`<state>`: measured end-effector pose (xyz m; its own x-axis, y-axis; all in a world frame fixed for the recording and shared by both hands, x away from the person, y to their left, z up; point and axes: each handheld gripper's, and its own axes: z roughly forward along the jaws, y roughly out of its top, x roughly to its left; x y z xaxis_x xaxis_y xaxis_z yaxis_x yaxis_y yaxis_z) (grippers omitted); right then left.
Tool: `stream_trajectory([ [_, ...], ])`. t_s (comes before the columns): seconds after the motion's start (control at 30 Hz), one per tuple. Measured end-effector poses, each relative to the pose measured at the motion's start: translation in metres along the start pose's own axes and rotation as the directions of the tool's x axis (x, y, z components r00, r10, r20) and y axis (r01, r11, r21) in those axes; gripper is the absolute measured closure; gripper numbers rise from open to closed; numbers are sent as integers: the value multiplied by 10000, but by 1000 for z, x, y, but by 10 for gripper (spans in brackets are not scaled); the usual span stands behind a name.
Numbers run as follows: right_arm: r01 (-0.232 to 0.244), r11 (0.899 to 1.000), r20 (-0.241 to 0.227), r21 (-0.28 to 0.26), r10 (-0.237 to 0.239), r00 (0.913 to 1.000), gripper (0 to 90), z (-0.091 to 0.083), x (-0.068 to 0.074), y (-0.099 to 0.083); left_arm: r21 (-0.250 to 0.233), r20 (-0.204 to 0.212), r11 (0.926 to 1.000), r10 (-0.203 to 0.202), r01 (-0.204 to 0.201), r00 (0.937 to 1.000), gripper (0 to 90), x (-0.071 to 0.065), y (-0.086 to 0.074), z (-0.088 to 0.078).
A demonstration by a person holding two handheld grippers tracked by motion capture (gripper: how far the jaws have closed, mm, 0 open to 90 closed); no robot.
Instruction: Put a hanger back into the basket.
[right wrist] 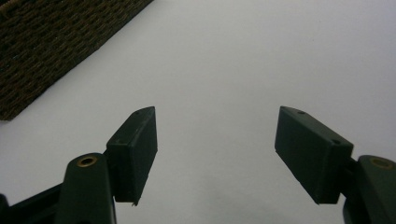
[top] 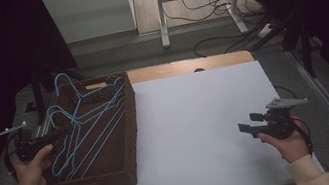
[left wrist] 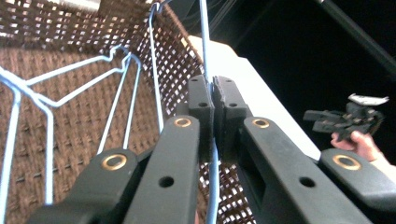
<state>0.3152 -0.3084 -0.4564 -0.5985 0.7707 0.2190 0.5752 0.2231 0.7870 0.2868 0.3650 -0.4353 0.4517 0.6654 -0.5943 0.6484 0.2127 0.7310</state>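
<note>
Starting at the left of the high view: the left hand [top: 30,168] holds the left claw [top: 68,129] over the near-left wall of a brown woven basket [top: 125,144]. The basket sits on the left part of the white bench [top: 199,127], its left side at the bench edge. Several light-blue wire hangers [top: 83,131] lie stacked inside it, hooks toward the far end, one hook [top: 60,79] rising above the far-left corner of the rim.

In the left gripper view, the left claw [left wrist: 213,100] is clenched on one blue hanger wire [left wrist: 203,42]: the jaws meet with the thin wire pinched between them, running up beyond the tips and down below them. Other hangers [left wrist: 116,88] rest on the basket floor [left wrist: 79,130] to the left of the jaws.

Bench centre is bare white surface.

At the right, the right hand [top: 288,145] holds the right claw [top: 252,126] near the front-right part of the bench, well apart from the basket and pointing toward it. In the right gripper view, the right claw [right wrist: 215,144] is released, jaws spread wide with nothing between them, white bench beneath and a corner of the basket [right wrist: 46,42] at upper left.
</note>
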Motion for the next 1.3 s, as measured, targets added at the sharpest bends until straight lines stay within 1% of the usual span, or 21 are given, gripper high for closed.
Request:
stream_trajectory([
  [0.03, -23, 10000, -10, -3, 23, 10000, 301, 0, 0, 0, 76, -5, 10000, -40, 40, 10000, 863, 1, -2, 2],
  [0.1, -28, 10000, -16, -5, 28, 10000, 301, 0, 0, 0, 273, -190, 9996, -110, 115, 9998, 862, 4, -6, 5],
  [0.17, 0, 10000, -24, 11, 0, 10000, 301, 1, 0, 0, 458, -402, 9981, -390, 408, 9984, 860, 8, -10, 8],
  [0.2, 7, 10000, -40, 28, -7, 10000, 301, 1, 0, 1, 508, -499, 9967, -609, 634, 9969, 856, 10, -10, 9],
  [0.23, 9, 10000, -49, 34, -9, 10000, 301, 2, 0, 1, 376, -594, 9968, -682, 705, 9959, 848, 10, -10, 8],
  [0.27, 10, 10000, -48, 43, -9, 10000, 301, 2, 0, 1, 304, -837, 9969, -705, 732, 9940, 817, 10, -9, 7],
  [0.3, 34, 10000, -32, 47, -34, 10000, 301, 2, 0, 1, 407, -1181, 9972, -574, 626, 9913, 735, 10, -7, 7],
  [0.33, 35, 10000, -44, 46, -35, 10000, 301, 2, 0, 1, 555, -1431, 9973, -403, 486, 9889, 648, 9, -6, 7],
  [0.37, 27, 10000, -65, 39, -27, 10000, 301, 2, -1, 1, 548, -1632, 9978, -288, 382, 9862, 591, 8, -7, 6],
  [0.4, 14, 10000, -80, 24, -14, 10000, 301, 2, -1, 1, 470, -1775, 9984, -224, 312, 9839, 569, 7, -7, 5],
  [0.47, 23, 10000, -108, -16, -23, 9999, 301, 1, -1, 2, 338, -1884, 9992, -162, 230, 9820, 488, 4, -7, 4],
  [0.5, 33, 10000, -111, -22, -33, 9999, 301, 1, -1, 2, 284, -1860, 9996, -29, 84, 9825, 473, 2, -7, 3],
  [0.57, 59, 10000, -127, -6, -59, 9999, 301, 1, 0, 2, 332, -1887, 9990, 360, -303, 9814, 455, -5, -7, 2],
  [0.63, 124, 9999, -150, 1, -124, 9998, 300, 1, 0, 2, 350, -1808, 9974, 688, -635, 9811, 422, -14, -6, 1],
  [0.7, 159, 9999, -146, 15, -159, 9998, 299, 1, 1, 2, 436, -1769, 9930, 1162, -1102, 9773, 386, -25, -6, 1],
  [0.8, 178, 9998, -110, -9, -178, 9998, 295, -2, 2, 3, 563, -1561, 9839, 1766, -1698, 9718, 351, -42, -7, 4],
  [0.9, 196, 9998, -172, 1, -196, 9997, 289, -2, 3, 3, 729, -1227, 9737, 2234, -2157, 9670, 335, -57, -9, 9],
  [1.0, 253, 9996, -244, 94, -251, 9994, 284, -1, 3, 3, 915, -801, 9649, 2535, -2461, 9640, 318, -69, -14, 16],
  [1.1, 281, 9995, -422, 106, -277, 9987, 283, -1, 3, 4, 1018, -396, 9589, 2700, -2649, 9620, 309, -80, -23, 25],
  [1.2, 385, 9991, -556, 174, -375, 9977, 282, 1, 3, 5, 1198, -53, 9486, 2955, -2928, 9553, 304, -91, -33, 34],
  [1.3, 464, 9985, -660, 274, -445, 9968, 281, 3, 4, 5, 1310, 169, 9357, 3284, -3277, 9444, 302, -102, -40, 40],
])
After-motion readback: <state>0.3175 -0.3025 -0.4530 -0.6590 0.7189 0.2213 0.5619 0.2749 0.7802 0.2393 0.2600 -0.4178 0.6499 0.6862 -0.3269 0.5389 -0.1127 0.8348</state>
